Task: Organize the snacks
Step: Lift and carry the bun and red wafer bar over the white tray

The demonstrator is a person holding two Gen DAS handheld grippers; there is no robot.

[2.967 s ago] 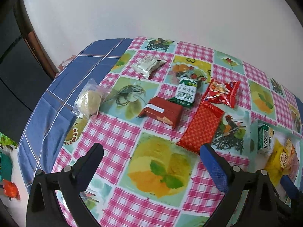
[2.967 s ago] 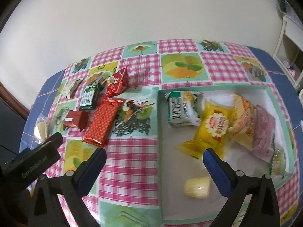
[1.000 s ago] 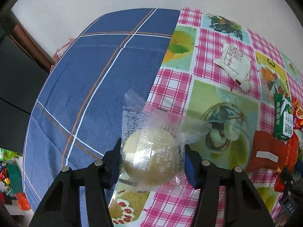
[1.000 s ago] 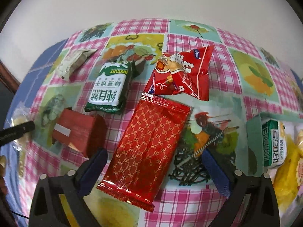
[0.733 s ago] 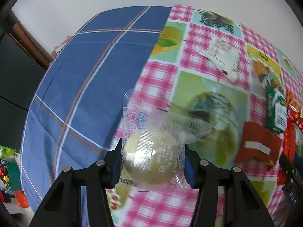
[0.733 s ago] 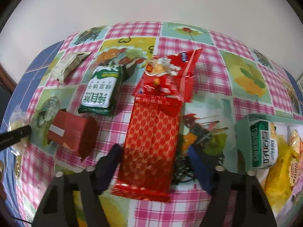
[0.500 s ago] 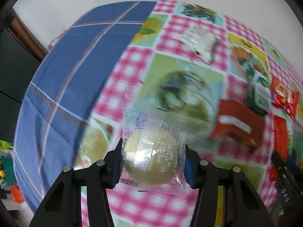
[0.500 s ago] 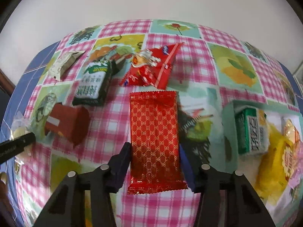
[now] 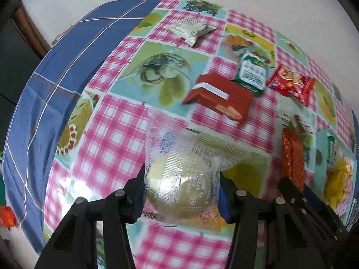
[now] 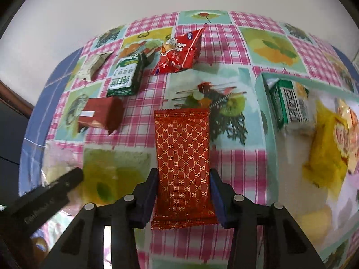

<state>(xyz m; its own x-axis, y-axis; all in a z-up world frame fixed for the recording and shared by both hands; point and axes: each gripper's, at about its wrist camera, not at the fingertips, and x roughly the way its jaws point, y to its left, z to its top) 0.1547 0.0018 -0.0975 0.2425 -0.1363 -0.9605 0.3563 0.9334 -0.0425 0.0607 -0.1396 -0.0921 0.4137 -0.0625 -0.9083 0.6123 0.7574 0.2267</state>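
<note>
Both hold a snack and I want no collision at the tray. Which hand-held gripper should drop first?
Probably right: the right hand-held gripper, closing on the red packet, is beside the tray; the left one's bun looks farther off.

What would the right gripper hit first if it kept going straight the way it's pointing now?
Probably bare tablecloth. The right gripper, jaws closing on the long red wafer packet, points steeply down at the fruit print left of the tray. Depth is uncertain.

Both wrist cameras are looking steeply down along their jaws, close over the table [image 9: 116, 121]; both are sharing the brown box [image 9: 221, 97] [image 10: 101, 114] and green biscuit packet [image 9: 252, 72] [image 10: 125, 78].
</note>
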